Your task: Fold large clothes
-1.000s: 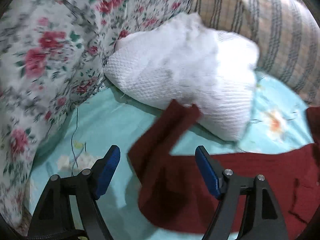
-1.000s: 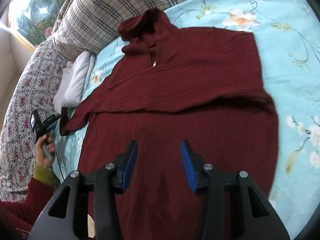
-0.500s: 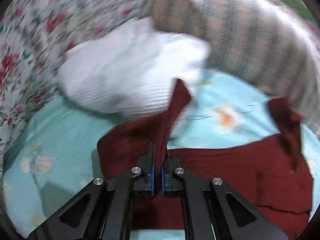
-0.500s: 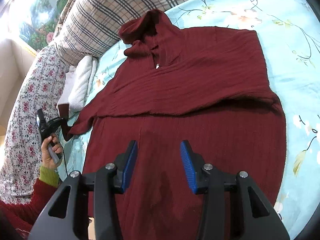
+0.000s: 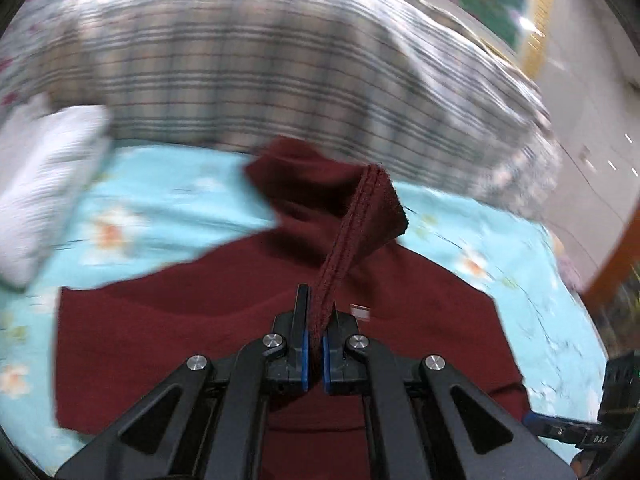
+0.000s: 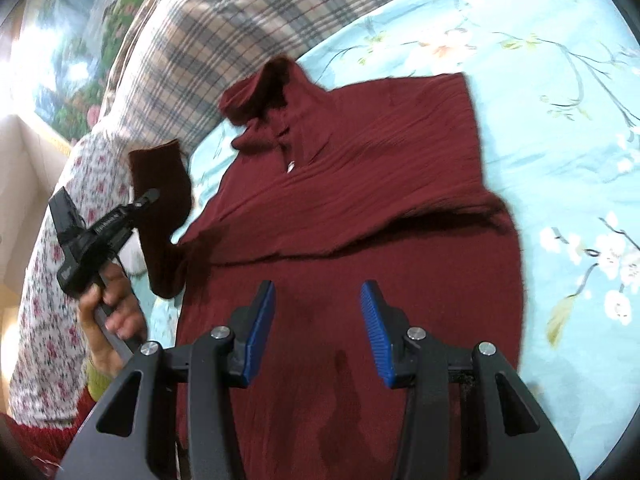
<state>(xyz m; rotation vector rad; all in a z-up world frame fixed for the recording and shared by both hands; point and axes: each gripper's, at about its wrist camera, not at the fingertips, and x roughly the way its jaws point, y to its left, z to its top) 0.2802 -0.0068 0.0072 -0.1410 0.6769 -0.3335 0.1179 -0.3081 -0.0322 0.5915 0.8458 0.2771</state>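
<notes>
A dark red knit sweater (image 6: 360,200) lies spread flat on the bed, collar toward the pillows, with one side folded over its body. My left gripper (image 5: 315,312) is shut on the sweater's sleeve cuff (image 5: 372,208), which stands up from between the pads above the sweater body (image 5: 180,328). In the right wrist view the left gripper (image 6: 150,196) holds that sleeve (image 6: 164,176) raised at the sweater's left edge, with a person's hand (image 6: 116,304) on its handle. My right gripper (image 6: 318,308) hovers open over the sweater's lower part with nothing between its blue pads.
A light blue flowered sheet (image 6: 560,120) covers the bed. A plaid pillow (image 6: 208,40) lies beyond the collar. A white folded cloth (image 5: 44,176) sits at the left. A floral quilt (image 6: 52,240) runs along the left side.
The left gripper shut on the sleeve cuff, lifted it and swung right, from beside the white cloth to over the sweater's body. The right gripper shifted slightly and stayed open.
</notes>
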